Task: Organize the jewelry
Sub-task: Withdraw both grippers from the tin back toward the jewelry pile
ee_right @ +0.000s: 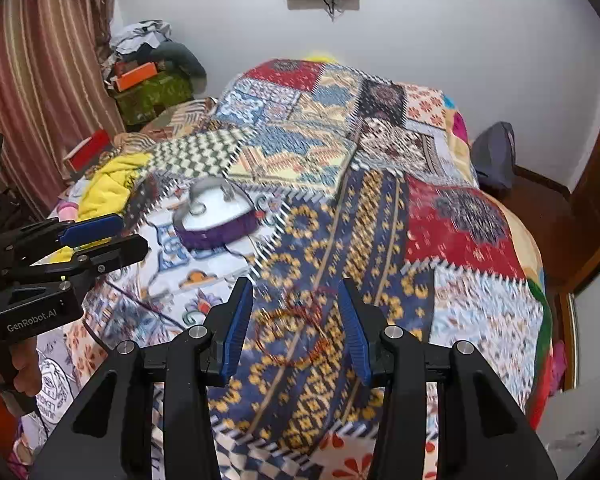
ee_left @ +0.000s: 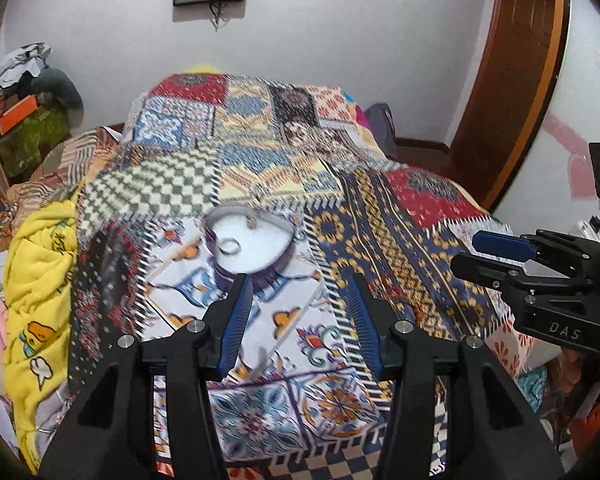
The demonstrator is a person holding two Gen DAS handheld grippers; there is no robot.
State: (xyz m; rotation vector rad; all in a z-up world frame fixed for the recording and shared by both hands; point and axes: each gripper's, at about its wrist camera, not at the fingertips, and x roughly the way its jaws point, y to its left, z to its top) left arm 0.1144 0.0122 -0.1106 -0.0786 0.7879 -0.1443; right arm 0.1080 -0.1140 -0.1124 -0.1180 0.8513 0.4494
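Observation:
A purple heart-shaped jewelry box (ee_left: 249,248) with a white lining lies open on the patchwork bedspread (ee_left: 260,152). A ring (ee_left: 230,246) and another small silver piece (ee_left: 252,220) lie inside it. The box also shows in the right wrist view (ee_right: 216,216). My left gripper (ee_left: 300,284) is open and empty just in front of the box. My right gripper (ee_right: 296,292) is open above a thin red and gold necklace (ee_right: 296,324) that lies blurred on the bedspread between its fingers. Each gripper shows in the other's view, the right gripper (ee_left: 484,248) and the left gripper (ee_right: 104,236).
A yellow blanket (ee_left: 36,300) lies at the bed's left side. Cluttered boxes and clothes (ee_right: 148,68) stand in the far left corner by a striped curtain (ee_right: 40,80). A dark bag (ee_right: 494,152) sits on the floor at the right, near a wooden door (ee_left: 512,80).

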